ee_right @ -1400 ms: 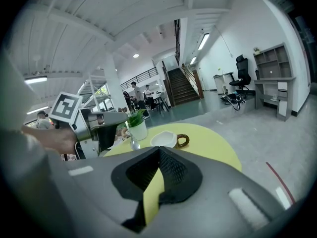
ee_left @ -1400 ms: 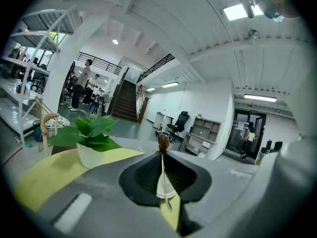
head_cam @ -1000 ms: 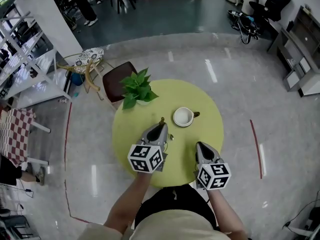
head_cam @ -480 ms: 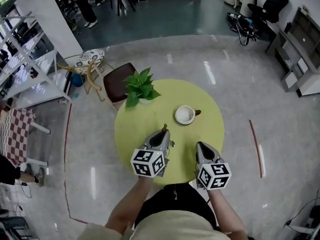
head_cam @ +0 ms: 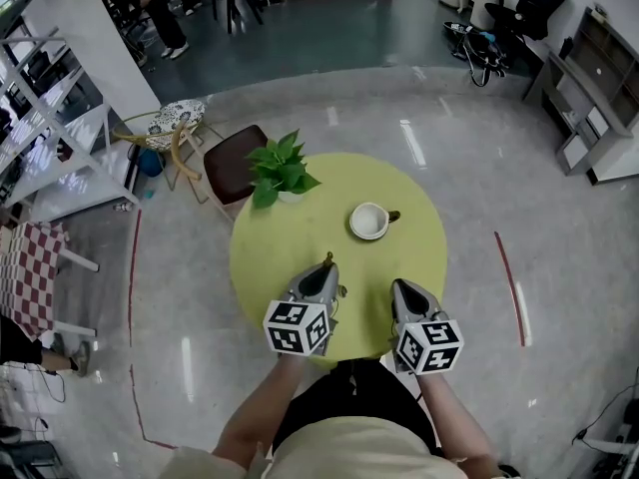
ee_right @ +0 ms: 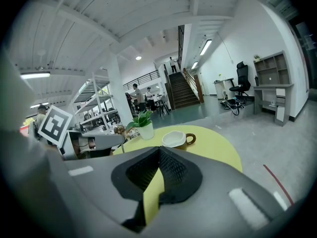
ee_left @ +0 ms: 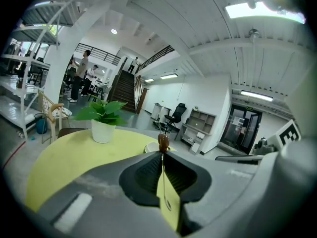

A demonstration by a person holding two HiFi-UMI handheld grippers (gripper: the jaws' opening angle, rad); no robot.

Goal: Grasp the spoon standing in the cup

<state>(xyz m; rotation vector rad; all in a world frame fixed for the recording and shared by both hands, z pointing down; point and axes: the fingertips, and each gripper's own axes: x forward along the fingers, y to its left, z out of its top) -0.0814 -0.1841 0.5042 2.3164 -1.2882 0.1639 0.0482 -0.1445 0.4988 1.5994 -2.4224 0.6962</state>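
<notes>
My left gripper point(head_cam: 326, 270) is shut on a thin metal spoon point(ee_left: 163, 144) with a brown knob at its handle end. The knob sticks out past the jaw tips and the shaft runs down between the pads. The spoon point(head_cam: 329, 258) is over the near left part of the yellow-green round table point(head_cam: 270, 257), apart from the cup. The white cup point(head_cam: 368, 221) with a brown handle stands toward the far right of the table and looks empty. My right gripper point(head_cam: 402, 290) hovers at the near table edge, shut with nothing in it. The right gripper view has the cup point(ee_right: 174, 139) ahead of the right gripper point(ee_right: 159, 148).
A potted green plant point(head_cam: 283, 173) stands at the table's far left edge. A dark brown chair point(head_cam: 232, 163) and a wooden chair point(head_cam: 178, 128) sit behind the table. White shelving point(head_cam: 50, 138) lines the left; office chairs and shelves are far right.
My left gripper with the spoon has drawn back a little from the cup toward the person. The right gripper has barely moved.
</notes>
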